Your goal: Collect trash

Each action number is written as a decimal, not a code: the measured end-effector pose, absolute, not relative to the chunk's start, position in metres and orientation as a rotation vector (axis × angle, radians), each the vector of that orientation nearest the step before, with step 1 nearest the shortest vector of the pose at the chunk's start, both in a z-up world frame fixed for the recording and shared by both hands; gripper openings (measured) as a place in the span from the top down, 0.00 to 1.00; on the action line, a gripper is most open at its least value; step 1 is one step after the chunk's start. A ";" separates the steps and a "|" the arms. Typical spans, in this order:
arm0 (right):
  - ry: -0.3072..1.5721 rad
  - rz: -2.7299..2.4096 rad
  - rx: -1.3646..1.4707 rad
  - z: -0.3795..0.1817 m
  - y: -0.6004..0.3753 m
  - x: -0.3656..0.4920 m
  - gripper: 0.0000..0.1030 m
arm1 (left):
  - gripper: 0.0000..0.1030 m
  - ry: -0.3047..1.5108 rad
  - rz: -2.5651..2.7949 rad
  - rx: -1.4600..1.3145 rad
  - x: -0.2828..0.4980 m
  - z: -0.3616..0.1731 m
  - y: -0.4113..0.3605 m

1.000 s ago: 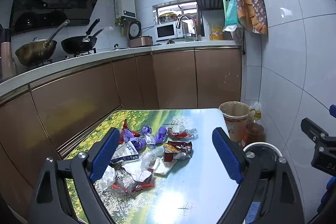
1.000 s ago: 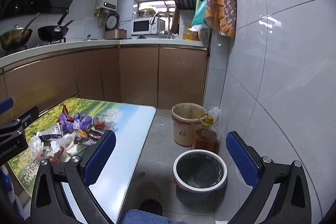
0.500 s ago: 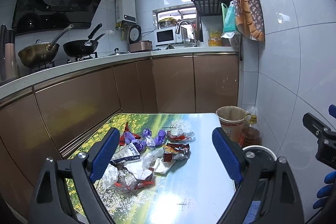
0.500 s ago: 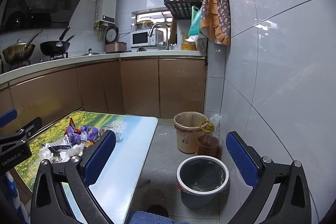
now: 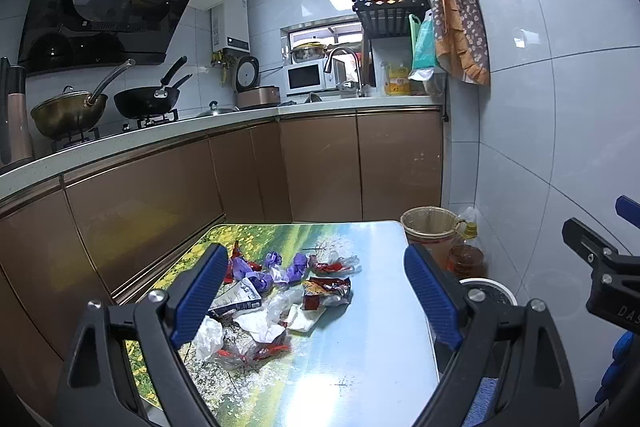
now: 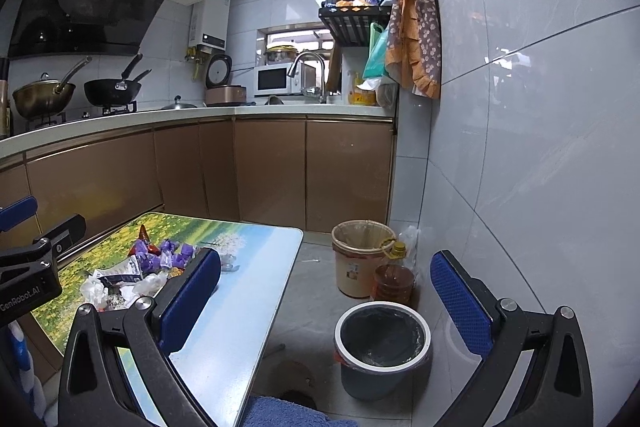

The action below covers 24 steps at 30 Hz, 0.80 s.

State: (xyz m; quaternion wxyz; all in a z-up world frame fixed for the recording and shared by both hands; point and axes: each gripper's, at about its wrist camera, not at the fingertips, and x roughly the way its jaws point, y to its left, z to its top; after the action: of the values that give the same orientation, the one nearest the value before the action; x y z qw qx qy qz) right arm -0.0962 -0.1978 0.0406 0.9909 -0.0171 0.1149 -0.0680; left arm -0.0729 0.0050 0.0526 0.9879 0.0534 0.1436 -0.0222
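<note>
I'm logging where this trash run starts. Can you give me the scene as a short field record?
trash: pile of wrappers on the table
bins: grey bin and beige bin on the floor beside the table
left gripper: open, empty, above the pile
right gripper: open, empty, over the floor near the grey bin

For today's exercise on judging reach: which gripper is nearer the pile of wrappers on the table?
Left. The left gripper hangs open just short of the wrapper pile; the right gripper, also open, hangs off to the right, over the grey bin.

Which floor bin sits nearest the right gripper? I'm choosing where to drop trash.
The grey bin with the white rim, just ahead of the right gripper; the beige lined bin stands farther back.
</note>
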 end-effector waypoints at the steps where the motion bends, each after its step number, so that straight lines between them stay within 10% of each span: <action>1: 0.229 -0.135 -0.035 0.041 -0.198 -0.097 0.00 | 0.12 0.293 -0.051 0.104 -0.072 0.053 0.005; 24: 0.513 0.043 -0.039 -0.007 -0.172 0.002 0.01 | 0.04 0.517 -0.173 -0.011 0.010 -0.024 0.046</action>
State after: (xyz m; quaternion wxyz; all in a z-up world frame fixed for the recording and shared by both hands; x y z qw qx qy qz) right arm 0.0022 -0.1720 -0.0071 0.9669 -0.0191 0.2535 0.0213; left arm 0.0105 0.0462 -0.0242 0.9630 -0.0052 0.2553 -0.0855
